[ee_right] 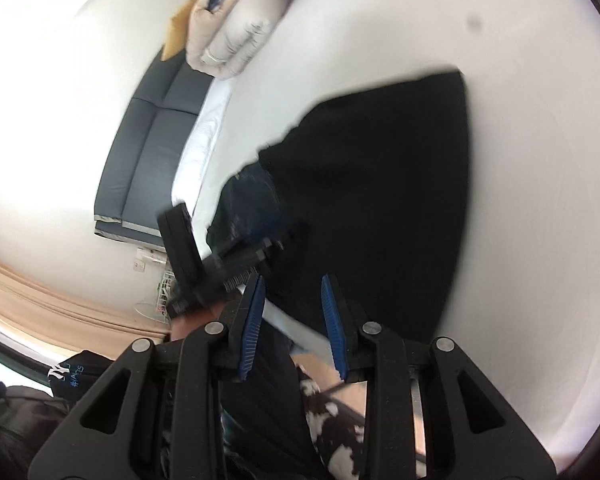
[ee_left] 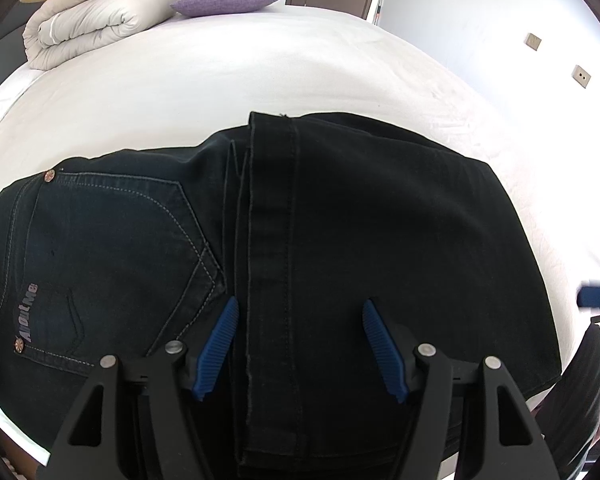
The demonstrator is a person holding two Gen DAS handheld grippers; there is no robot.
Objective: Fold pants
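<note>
Left tool (ee_left: 300,340): the jaws stand spread above the pants (ee_left: 340,240), one blue pad on each side of the folded leg hem. Neither pad presses the cloth, so nothing is pinched. The tool points steeply down at the garment.

Right tool (ee_right: 292,320): the jaws stand partly apart with nothing between them. Through the gap only the near edge of the bed (ee_right: 520,160) and the floor below it show. The view is blurred.

Step in hand, as judged: the pants already lie folded, leg section laid over the seat, and the next move is likely a further fold or a smoothing pass. To do it well:
- Lower the left tool until both pads straddle all layers at the hem, then close fully before lifting.
- Bring the right tool to the opposite near corner so both corners rise together.
- Carry the edge level so the layers do not slide apart.
- Release only once the edge lies flat.

Position of the pants: directly ahead of and beneath the left tool, with the back pocket (ee_left: 112,248) to the left of its left pad and the plain folded leg ahead and to the right. From the right tool, the pants lie ahead and slightly right, apart from its pads. The left tool appears just left of the right tool's left pad.
</note>
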